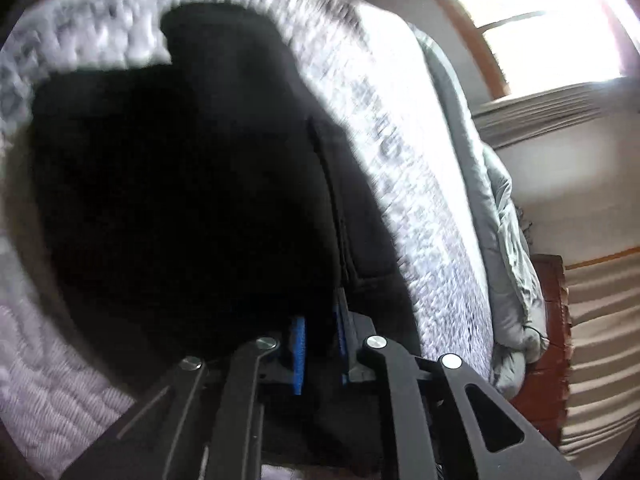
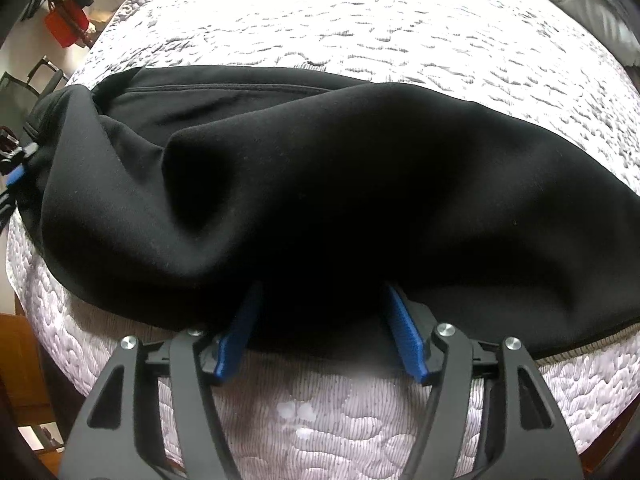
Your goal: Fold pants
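Black pants [image 2: 320, 180] lie bunched across a pale quilted bed [image 2: 360, 20]. In the left wrist view the pants [image 1: 180, 180] fill the middle as a dark mass with a seam running down toward the fingers. My left gripper [image 1: 320, 320] has its blue pads close together with a fold of the black cloth pinched between them. My right gripper [image 2: 322, 292] stands at the near edge of the pants with its blue pads [image 2: 404, 332] spread wide. Cloth drapes over the tips and fills the gap. The pads do not visibly press on it.
A grey blanket [image 1: 492, 220] is heaped along the far side of the bed, beside a wooden frame [image 1: 548, 340] and a bright window [image 1: 540, 20]. A red item [image 2: 64, 26] and dark furniture stand beyond the bed's left corner.
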Motion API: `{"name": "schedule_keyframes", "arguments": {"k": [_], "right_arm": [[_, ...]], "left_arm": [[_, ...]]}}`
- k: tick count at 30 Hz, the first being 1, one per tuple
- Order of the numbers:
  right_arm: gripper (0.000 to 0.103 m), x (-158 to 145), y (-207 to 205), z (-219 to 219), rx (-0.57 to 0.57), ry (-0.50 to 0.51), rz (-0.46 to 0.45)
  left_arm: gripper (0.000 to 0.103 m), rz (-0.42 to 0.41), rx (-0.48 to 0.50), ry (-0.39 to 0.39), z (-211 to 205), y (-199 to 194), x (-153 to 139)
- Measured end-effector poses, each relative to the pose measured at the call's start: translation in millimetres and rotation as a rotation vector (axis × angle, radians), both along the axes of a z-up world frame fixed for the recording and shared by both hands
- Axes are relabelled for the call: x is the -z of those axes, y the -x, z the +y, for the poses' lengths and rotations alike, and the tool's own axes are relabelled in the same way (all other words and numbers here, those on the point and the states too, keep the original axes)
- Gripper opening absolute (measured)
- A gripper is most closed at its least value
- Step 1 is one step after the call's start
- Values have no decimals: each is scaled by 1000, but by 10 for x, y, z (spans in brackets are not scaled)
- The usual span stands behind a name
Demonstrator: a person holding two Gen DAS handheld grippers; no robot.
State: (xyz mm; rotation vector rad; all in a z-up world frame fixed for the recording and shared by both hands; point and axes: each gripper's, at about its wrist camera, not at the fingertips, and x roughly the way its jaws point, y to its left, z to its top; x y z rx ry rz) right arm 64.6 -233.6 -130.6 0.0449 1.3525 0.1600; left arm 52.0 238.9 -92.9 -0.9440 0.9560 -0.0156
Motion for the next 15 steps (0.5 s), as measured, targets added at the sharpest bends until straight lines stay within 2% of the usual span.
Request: {"name": "schedule_keyframes", "arguments": {"k": [3, 5, 7, 9, 12, 15], "right_arm": [[64, -10, -19, -31, -3, -13, 4], [65, -9, -44, -36, -6, -14, 11], [67, -5, -51, -25, -7, -15, 16], [68, -6, -64, -4, -8, -12, 20], [68, -41, -91, -14, -18, -10, 18], [66, -147, -75, -60, -16, -24, 18]], "left_arm": [[11, -92, -40, -108, -53, 374, -313], [11, -110, -60, -151, -98, 522, -379], [11, -83, -79, -187, -85, 661, -290], [11, -27, -67, -217, -69, 667, -63], [14, 35, -41, -208, -44, 572, 239], [20, 43, -33, -228, -78, 533, 91]]}}
